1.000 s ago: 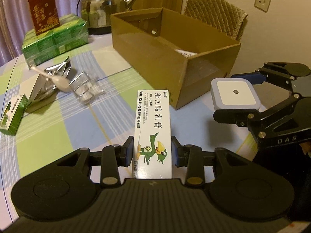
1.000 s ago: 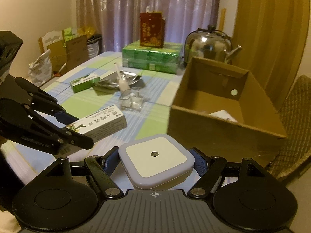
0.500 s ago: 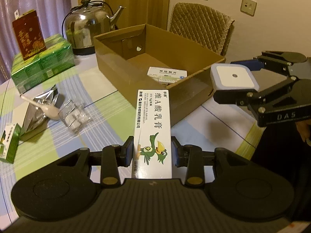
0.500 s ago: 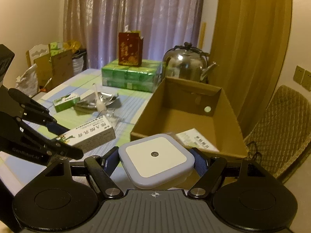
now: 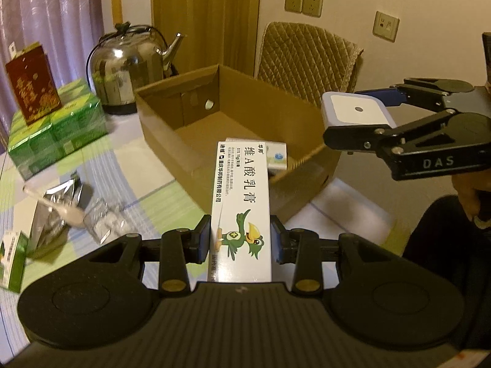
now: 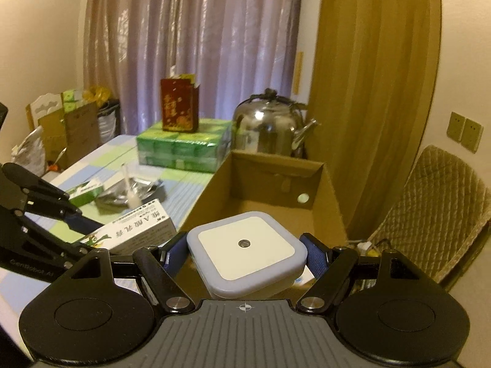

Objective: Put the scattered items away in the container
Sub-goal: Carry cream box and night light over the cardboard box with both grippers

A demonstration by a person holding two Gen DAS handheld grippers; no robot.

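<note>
Above the near edge of the cardboard box (image 5: 233, 113), the left gripper (image 5: 241, 242) has its fingers (image 5: 201, 242) clenched on a long white ointment carton (image 5: 241, 202) printed with a green bird. The carton points forward, its far end reaching over the box's near wall. Inside the box, partly hidden behind the carton's tip, lies a small white packet (image 5: 277, 158).

To the right, the right gripper (image 6: 247, 253) grasps a square white night light (image 6: 245, 247) with a pale blue rim and a small dark dot at its centre; in the left wrist view the same light (image 5: 356, 112) hangs level over the box's right-hand corner. In the right wrist view the light covers the near part of the open box (image 6: 270, 181), and the left gripper with its carton (image 6: 138, 230) shows just beside it on the left.

On the checked surface (image 5: 147, 184) left of the box lie a crumpled foil pouch (image 5: 53, 214) with a white plastic spoon (image 5: 58, 207) across it, a clear packet of white pieces (image 5: 106, 224) just beside these, and a small green and white box (image 5: 10, 259) near the edge. Farther back stands a wrapped stack of green packs (image 5: 55, 128) with a dark red carton (image 5: 32, 86) on top, and a steel kettle (image 5: 132, 67) behind the cardboard box. A quilted chair (image 5: 307, 61) stands beyond the surface.
</note>
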